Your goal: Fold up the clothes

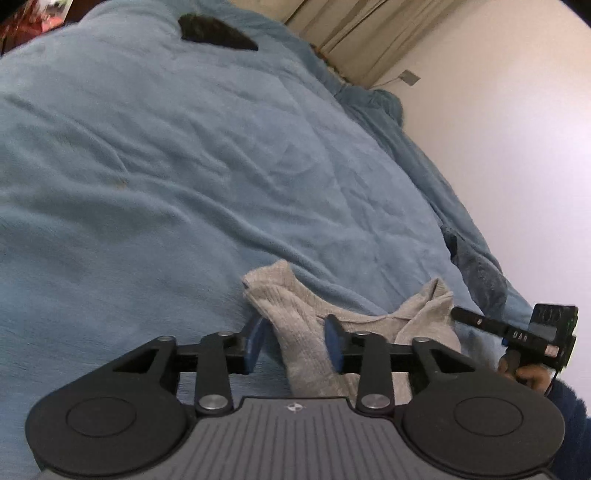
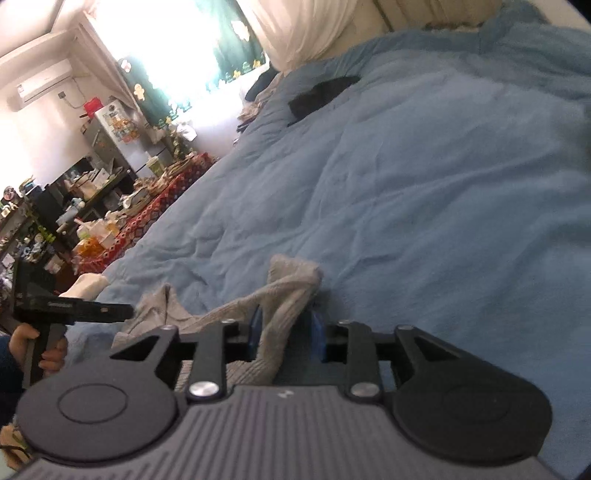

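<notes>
Left wrist view: left gripper (image 1: 295, 341) low over blue blanket (image 1: 184, 166) on the bed, pointing down and fwd. Grey garment (image 1: 314, 332) lies bunched at near edge of blanket, one knit fold running up between the blue pads (image 1: 255, 343). Jaws stand parted; gap shows on the left side of the fold, the other pad is right at the cloth, so no clamp that I can see. Rest of garment spreads to the right, a peak of it just beside the right gripper (image 1: 456, 314), seen from the side, held by a hand (image 1: 524, 374) in a dark sleeve. Dark cloth piece (image 1: 216, 33) lies far up the blanket, well apart. Curtains (image 1: 362, 33) and pale wall behind.

Right wrist view: right gripper (image 2: 286, 332) also low over blanket (image 2: 406, 184), jaws parted w/ another fold of the garment (image 2: 280, 314) lying between pads (image 2: 317, 336). Fold leans toward left pad, gap on the right side; not pinched. Left gripper (image 2: 129, 309) shows at left edge, hand (image 2: 44, 349) on its grip. Cluttered table w/ red patterned cloth (image 2: 147, 210) beside bed, bright window (image 2: 166, 40) beyond.
</notes>
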